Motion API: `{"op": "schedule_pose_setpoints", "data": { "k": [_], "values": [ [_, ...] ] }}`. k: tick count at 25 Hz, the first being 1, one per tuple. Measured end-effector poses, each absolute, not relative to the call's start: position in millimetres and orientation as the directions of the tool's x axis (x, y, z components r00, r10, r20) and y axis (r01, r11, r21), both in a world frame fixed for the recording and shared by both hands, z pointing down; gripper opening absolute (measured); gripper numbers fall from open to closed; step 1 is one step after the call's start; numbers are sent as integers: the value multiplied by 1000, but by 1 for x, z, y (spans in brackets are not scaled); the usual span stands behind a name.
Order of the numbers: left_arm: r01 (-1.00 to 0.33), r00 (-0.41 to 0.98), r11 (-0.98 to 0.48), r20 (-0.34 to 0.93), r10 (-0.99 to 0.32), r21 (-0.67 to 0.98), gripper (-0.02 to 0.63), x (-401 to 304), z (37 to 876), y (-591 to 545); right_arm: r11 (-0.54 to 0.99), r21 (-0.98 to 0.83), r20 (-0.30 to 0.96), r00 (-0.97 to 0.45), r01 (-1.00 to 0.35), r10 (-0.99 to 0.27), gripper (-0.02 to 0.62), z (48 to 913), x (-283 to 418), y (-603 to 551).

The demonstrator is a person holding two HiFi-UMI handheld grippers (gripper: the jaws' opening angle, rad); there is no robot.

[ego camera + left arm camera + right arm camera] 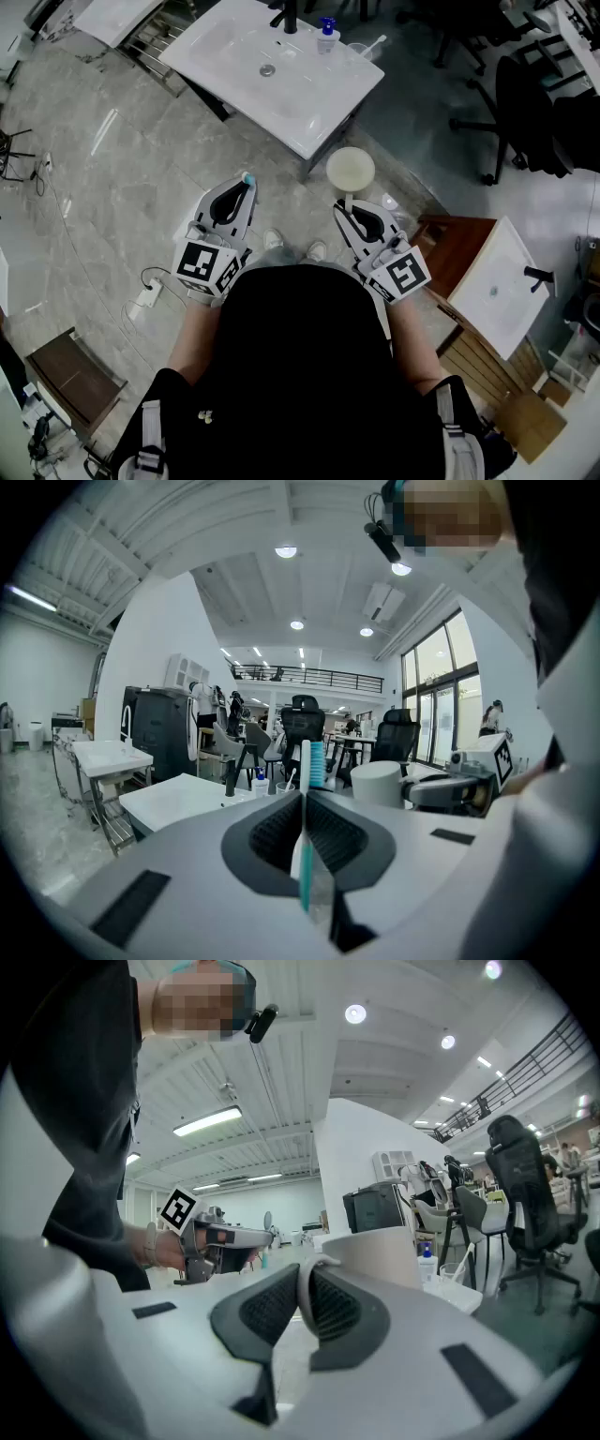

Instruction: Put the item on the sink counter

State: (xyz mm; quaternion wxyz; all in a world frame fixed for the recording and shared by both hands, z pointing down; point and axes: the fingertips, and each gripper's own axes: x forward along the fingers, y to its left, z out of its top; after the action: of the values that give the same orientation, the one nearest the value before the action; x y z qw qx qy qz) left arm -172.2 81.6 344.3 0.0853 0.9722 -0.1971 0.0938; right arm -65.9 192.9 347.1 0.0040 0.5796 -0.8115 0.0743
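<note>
Both tools are loaded, nothing placed yet: your left tool (242, 187) pinches a toothbrush (307, 789) upright, your right tool (344, 210) is clamped on the handle of a white cup (351, 170). The sink worktop (323, 117) sits upper centre in the head view, well apart from both. Carry and set-down are left.

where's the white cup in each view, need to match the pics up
Head view: white cup just right of centre, seen from above, at the tip of the right gripper.
Left gripper view: white cup right of centre, right of the toothbrush.
Right gripper view: white cup at centre, behind the jaws, which are closed on its handle.
Shared landmark: blue-capped bottle on the sink counter.
</note>
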Motion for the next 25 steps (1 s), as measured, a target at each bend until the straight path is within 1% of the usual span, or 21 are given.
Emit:
{"op": "schedule_pose_setpoints", "data": {
  "k": [7,15,25],
  "values": [
    [-374,917,-915,208,-341,150,31,-182,345,71,291,-120,115,-305,-949,-945,48,349,-79,186],
    [-332,933,-926,206,-294,181,31,-198,356,49,225,-155,149,-248,-962,-957,48,355,-84,163],
    [-298,938,-935,242,-249,192,31,-225,377,5,155,-130,164,-175,-979,-971,48,360,-86,120]
  ]
}}
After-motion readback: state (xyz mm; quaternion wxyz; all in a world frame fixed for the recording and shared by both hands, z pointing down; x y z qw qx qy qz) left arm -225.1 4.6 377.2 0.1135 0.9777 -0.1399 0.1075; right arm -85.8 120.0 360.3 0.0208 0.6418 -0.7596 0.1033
